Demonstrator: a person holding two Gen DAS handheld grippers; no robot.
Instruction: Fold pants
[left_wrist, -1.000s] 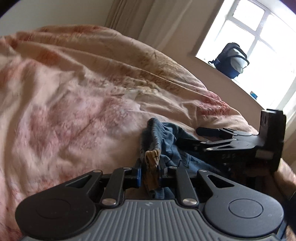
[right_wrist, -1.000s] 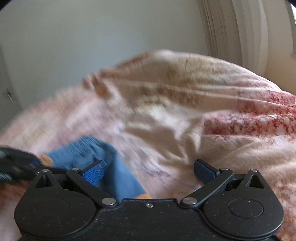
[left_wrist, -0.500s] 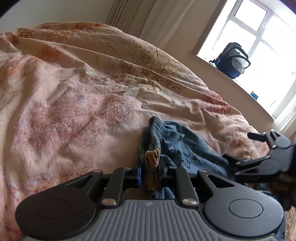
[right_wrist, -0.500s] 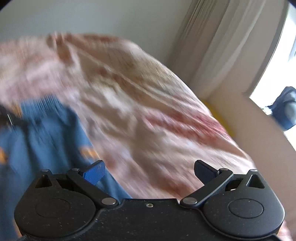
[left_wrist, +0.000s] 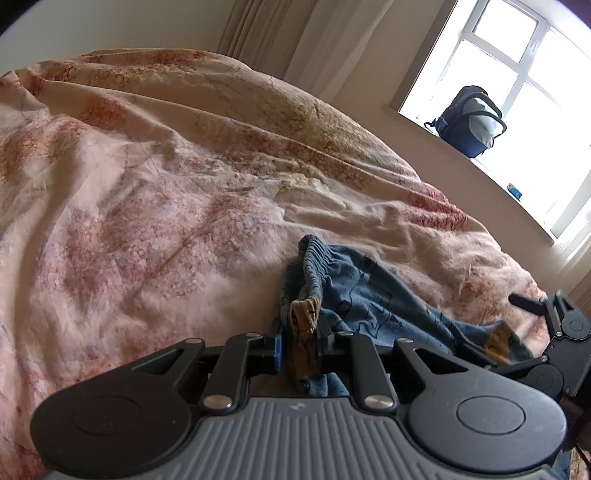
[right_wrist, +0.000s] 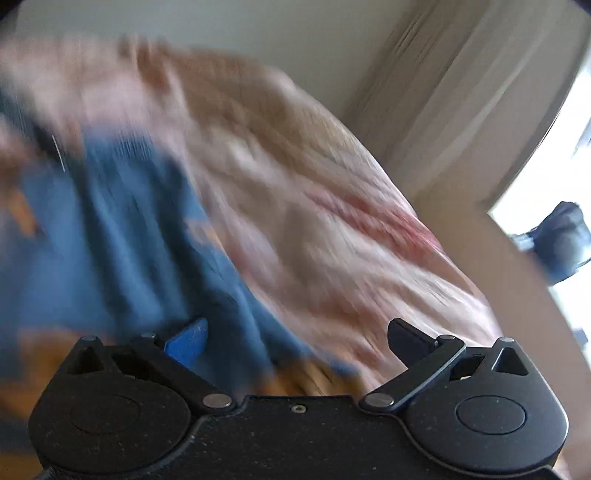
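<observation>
Blue denim pants with an elastic waistband and tan lining lie on a pink floral bedspread. My left gripper is shut on the waistband edge where the tan lining shows. My right gripper is open; the pants lie blurred under its left finger, with a tan cuff near its base. In the left wrist view the right gripper sits at the far right, over the pants' far end beside a tan cuff.
A dark backpack stands on the windowsill at the upper right, also seen blurred in the right wrist view. Curtains hang behind the bed. The bedspread is wrinkled all around the pants.
My right gripper has swung right, away from the left gripper, along the pants to their far end. The left gripper keeps its hold and has hardly moved.
</observation>
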